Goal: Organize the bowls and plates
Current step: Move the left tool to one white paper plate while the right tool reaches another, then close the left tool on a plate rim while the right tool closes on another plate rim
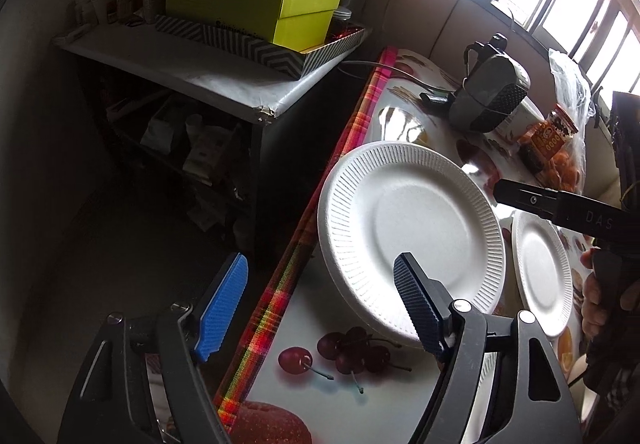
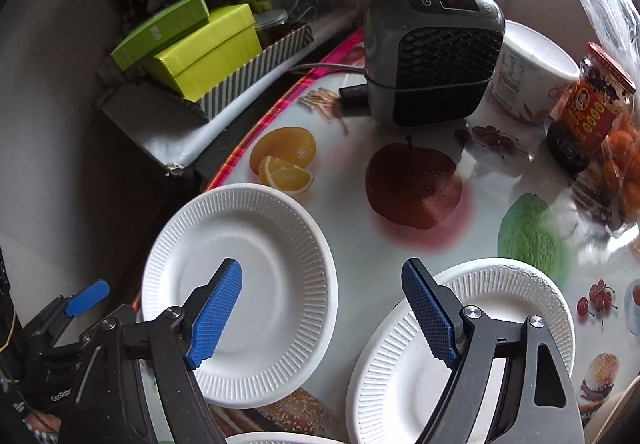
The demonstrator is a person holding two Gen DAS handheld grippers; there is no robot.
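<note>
My left gripper (image 1: 320, 308) has its jaws wide apart, clamped on nothing; the left plate (image 1: 412, 232) lies on the desk (image 1: 320, 372) just past my right-hand pad, overhanging the desk's plaid edge; my right gripper (image 2: 322, 310) likewise gapes, the left plate under its left pad and the right plate (image 2: 404, 372) under its right pad; beyond the jaws sits a grey heater (image 2: 434, 55), a white tub (image 2: 528, 75) and jar (image 2: 588, 107) to its right.

Black left claw (image 1: 320, 308), ridged blue pads (image 1: 224, 308), silver screws
</note>
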